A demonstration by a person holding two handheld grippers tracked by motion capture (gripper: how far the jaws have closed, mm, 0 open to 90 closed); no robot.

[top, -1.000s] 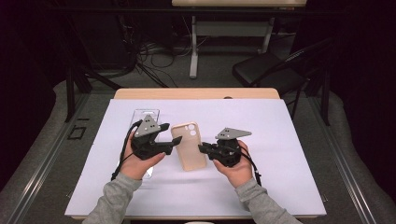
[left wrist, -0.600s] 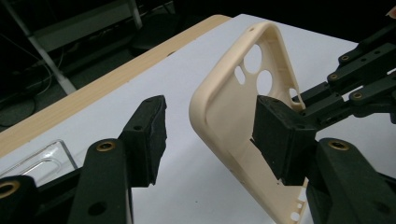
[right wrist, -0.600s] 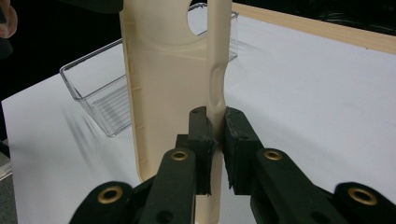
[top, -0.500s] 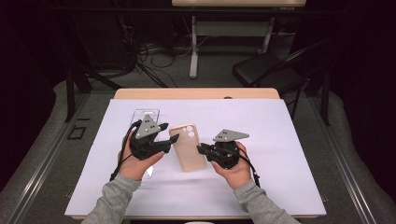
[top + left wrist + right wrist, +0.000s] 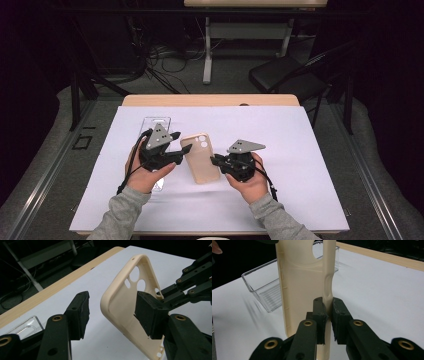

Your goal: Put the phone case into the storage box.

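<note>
Phone case (image 5: 200, 158): cream beige, plain, no pattern. Left gripper (image 5: 179, 149) and right gripper (image 5: 216, 161): black jaws, brass-coloured pivot rings, grey plate on top. Tray (image 5: 268, 287): clear, colourless, ribbed floor. Table cover (image 5: 300, 145): plain white. Table edge (image 5: 210, 100): light wood tone. Sleeves (image 5: 122, 220): grey.

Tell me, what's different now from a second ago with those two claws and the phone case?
The left gripper has just been closing its jaws around the cream phone case, with a gap still showing on one side. The right gripper stays clamped on the case's edge. Both hands, the case and the clear tray kept their places.
</note>
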